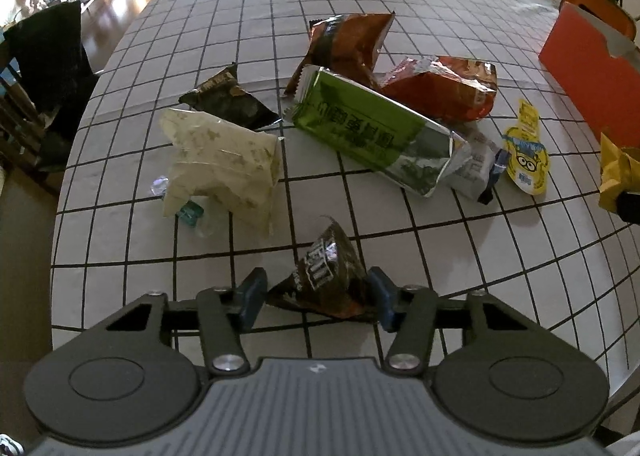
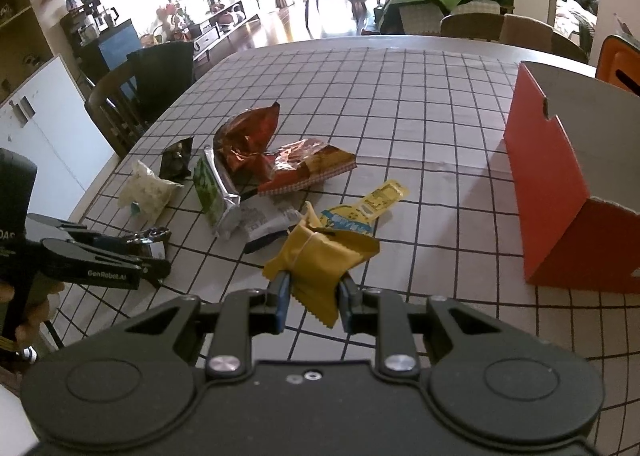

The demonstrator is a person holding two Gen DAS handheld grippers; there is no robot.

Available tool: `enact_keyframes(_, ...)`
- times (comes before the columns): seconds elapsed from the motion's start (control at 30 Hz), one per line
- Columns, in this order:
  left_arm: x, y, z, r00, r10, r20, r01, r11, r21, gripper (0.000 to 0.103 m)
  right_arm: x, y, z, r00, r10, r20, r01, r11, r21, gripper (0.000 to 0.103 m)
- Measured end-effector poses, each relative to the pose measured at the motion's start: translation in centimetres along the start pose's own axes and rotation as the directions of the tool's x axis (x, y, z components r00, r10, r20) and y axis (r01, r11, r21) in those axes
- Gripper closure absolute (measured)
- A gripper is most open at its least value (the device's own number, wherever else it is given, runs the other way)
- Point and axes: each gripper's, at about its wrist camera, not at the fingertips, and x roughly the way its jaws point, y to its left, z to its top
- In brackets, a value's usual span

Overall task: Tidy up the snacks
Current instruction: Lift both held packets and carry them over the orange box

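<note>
Tilting steeply down, left hand-held gripper point(image 1: 316, 296) straddles dark packet point(image 1: 324, 276) unclenched; right point(image 2: 314, 300) clenches yellow packet point(image 2: 320, 256).

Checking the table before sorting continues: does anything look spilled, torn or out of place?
Nothing is spilled. The snack packets lie jumbled: the green packet leans on the orange-red bags, and the orange box sits apart with no snacks visible inside. Small clear-wrapped candies poke out beneath the cream packet.

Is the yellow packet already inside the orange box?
No, the right tool holds the yellow packet above the table, apart from the orange box.
</note>
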Motion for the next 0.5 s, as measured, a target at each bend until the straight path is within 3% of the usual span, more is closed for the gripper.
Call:
enact_keyframes(0.27,-1.1,-0.4,0.3,1.000,-0.011,0.012,0.011,1.000,-0.024,0.054,-0.5,-0.8,0.2,1.000,-0.004,0.018,0.004,1.000,0.005,0.079)
enact_keyframes(0.5,-3.4,-1.9,2.5,0.998,-0.031,0.055,0.033,0.999,-0.039,0.054,-1.8,-2.6,1.3,0.999,-0.010,0.054,0.008,1.000,0.022,0.079)
